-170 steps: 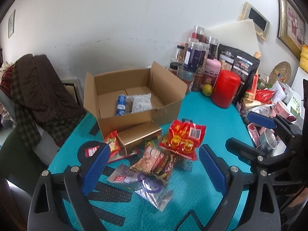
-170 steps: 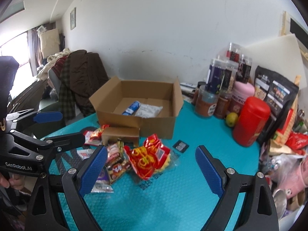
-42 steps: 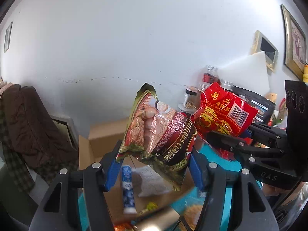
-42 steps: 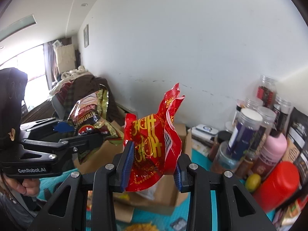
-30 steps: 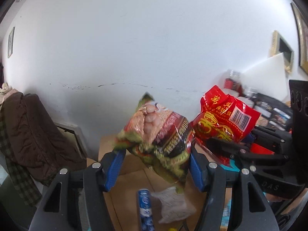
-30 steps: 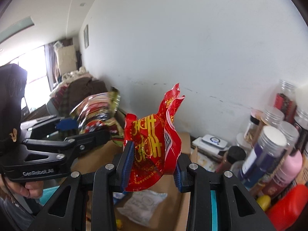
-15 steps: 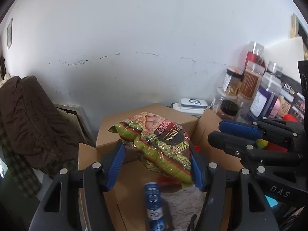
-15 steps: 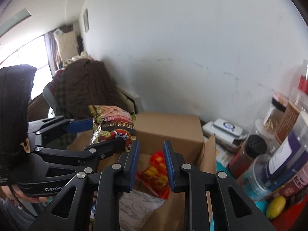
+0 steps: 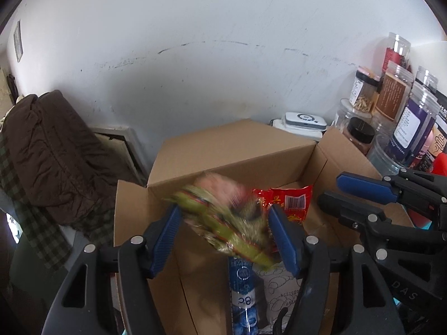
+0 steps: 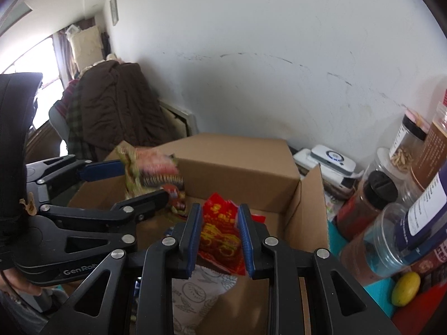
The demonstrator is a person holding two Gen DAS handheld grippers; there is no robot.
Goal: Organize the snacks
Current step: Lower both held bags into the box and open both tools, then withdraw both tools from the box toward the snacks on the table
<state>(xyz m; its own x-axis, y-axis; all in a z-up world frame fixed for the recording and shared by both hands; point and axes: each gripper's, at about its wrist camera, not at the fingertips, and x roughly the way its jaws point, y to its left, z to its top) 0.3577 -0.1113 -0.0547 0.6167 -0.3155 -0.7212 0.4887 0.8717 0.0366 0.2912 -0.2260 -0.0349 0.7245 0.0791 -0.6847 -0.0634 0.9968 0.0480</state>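
Note:
An open cardboard box [image 9: 234, 148] [image 10: 243, 153] stands against the wall. My left gripper [image 9: 223, 231] is above it, jaws parted, with a green and brown snack bag [image 9: 226, 223] blurred between them, apparently dropping; the bag also shows in the right wrist view [image 10: 151, 170]. My right gripper [image 10: 219, 240] is over the box, jaws a little apart and empty. The red snack bag [image 10: 220, 237] [image 9: 290, 201] lies inside the box below it. A blue tube [image 9: 243, 293] and a white patterned pouch [image 10: 195, 287] lie on the box floor.
Jars and bottles [image 9: 402, 122] [image 10: 408, 195] stand to the right of the box on the teal table [image 10: 380, 310]. A yellow lemon [image 10: 405, 289] lies near them. A white device [image 10: 332, 157] sits behind the box. A brown coat on a chair [image 9: 53, 150] is at left.
The right gripper let the red bag fall into the box and now stands nearly closed and empty. The left gripper has opened wider and its green bag is slipping down, blurred.

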